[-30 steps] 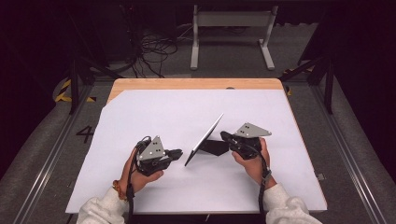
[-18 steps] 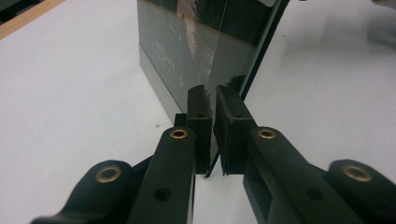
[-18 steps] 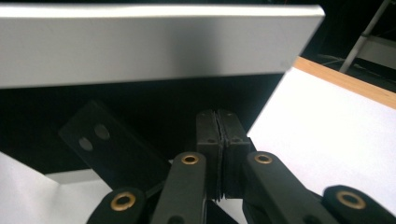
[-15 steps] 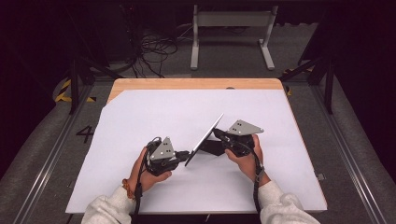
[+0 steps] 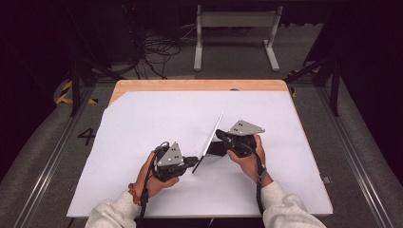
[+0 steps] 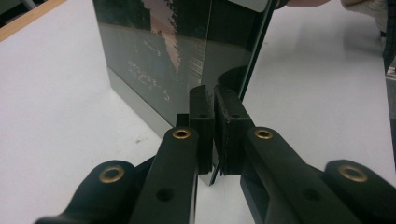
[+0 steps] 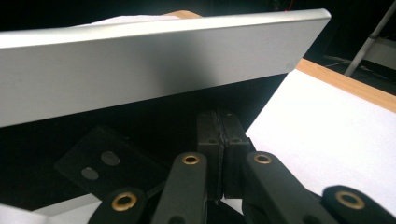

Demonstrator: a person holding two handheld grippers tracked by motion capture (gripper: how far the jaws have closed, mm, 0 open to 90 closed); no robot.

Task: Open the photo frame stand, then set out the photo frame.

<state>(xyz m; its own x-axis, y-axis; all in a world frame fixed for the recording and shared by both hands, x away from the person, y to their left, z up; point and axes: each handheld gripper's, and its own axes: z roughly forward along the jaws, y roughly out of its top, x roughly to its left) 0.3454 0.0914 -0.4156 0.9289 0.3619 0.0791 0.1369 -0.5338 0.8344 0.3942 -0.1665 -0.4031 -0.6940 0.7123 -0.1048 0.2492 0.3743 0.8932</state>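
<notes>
Between both hands a thin panel (image 5: 209,141) is held tilted — left gripper (image 5: 191,160) and right gripper (image 5: 219,135) clamped on it — steady, joint lowering is needed.

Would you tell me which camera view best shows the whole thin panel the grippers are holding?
The high view: the panel appears entire, tilted between both grippers. The left gripper view shows its dark reflective face close up; the right gripper view shows a silver side.

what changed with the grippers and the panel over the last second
The left gripper moved right, up to the panel's near corner, and its fingers now close on that edge. The right gripper shifted slightly left, shut on the panel throughout. The panel stayed tilted on the white table.
</notes>
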